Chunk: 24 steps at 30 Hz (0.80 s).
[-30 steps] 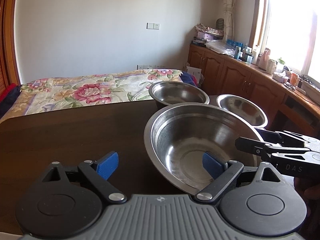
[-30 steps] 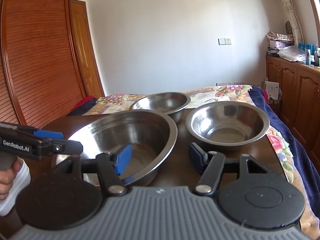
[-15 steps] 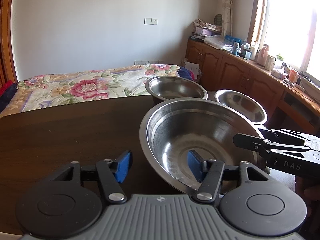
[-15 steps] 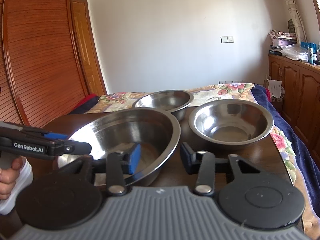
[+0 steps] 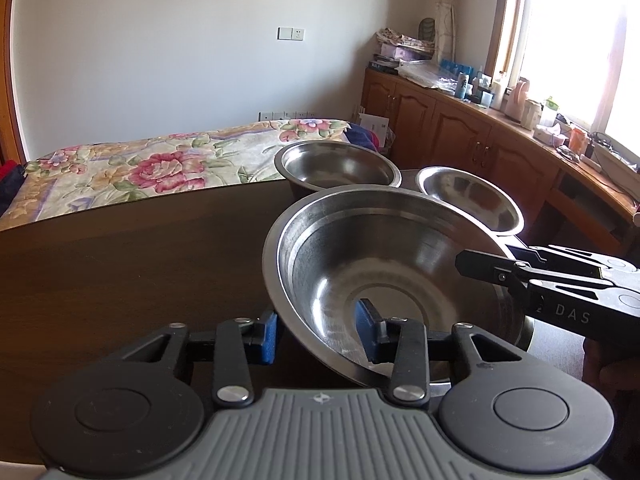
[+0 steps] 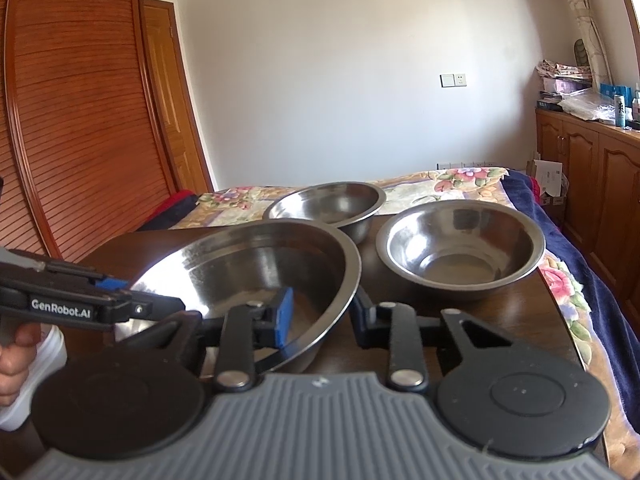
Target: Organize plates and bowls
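Change, left gripper [image 5: 316, 334]: jaws narrower than half a second ago; one blue pad [image 5: 269, 336] outside the wall of the large steel bowl [image 5: 384, 280], the other inside; a sliver of gap shows on the inner side, so clenched around the rim but contact cannot be told for certain.
Change, right gripper [image 6: 320, 316]: jaws likewise drawn in from the earlier frame; blue pad [image 6: 285, 316] inside the bowl, dark finger outside, straddling the opposite rim; firm contact cannot be told.
Change, large steel bowl [image 6: 260, 280]: sits a little tilted, left rim raised, compared with its level stance a second ago.
Task item, location: large bowl at 6 o'clock on the table, between both grippers.
Medium steel bowl [image 5: 340, 168]: at 12 o'clock of the large bowl, just beside it, upright.
Small steel bowl [image 5: 468, 198]: at 2 o'clock of the large bowl, near it, upright.
Surface: dark wooden table [image 5: 132, 256], glossy.
Room, beyond table: bed with floral bedspread [image 5: 160, 164].
Room, right wall: wooden cabinets [image 5: 460, 132] under a bright window, cluttered top.
Room, left: slatted wooden wardrobe doors [image 6: 80, 112].
Person: a hand [image 6: 16, 360] behind the left gripper.
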Each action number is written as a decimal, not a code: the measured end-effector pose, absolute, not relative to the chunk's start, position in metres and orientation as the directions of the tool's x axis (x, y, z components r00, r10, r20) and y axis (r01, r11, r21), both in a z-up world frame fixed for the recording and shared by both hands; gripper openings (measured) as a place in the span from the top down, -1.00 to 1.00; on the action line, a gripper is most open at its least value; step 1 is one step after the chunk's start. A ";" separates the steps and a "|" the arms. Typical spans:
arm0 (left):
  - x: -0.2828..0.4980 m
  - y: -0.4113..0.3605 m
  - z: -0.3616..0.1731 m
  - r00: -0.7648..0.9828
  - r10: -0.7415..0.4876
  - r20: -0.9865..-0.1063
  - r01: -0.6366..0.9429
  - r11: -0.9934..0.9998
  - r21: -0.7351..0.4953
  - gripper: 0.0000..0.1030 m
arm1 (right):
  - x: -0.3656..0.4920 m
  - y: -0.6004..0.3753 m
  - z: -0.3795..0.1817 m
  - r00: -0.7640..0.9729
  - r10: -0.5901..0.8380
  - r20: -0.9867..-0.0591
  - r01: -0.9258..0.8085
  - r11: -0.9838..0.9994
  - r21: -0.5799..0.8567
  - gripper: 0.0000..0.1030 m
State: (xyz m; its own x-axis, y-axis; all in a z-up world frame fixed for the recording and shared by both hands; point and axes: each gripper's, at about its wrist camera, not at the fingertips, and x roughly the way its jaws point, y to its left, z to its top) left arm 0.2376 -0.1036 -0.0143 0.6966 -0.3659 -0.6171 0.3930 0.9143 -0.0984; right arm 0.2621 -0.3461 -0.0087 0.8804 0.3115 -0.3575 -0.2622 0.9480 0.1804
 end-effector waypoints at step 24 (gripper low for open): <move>0.205 -0.092 0.006 0.723 -0.387 -0.572 0.409 0.907 -0.096 0.20 | 0.238 -0.340 0.008 0.894 0.302 -0.332 -0.261 0.951 0.166 0.38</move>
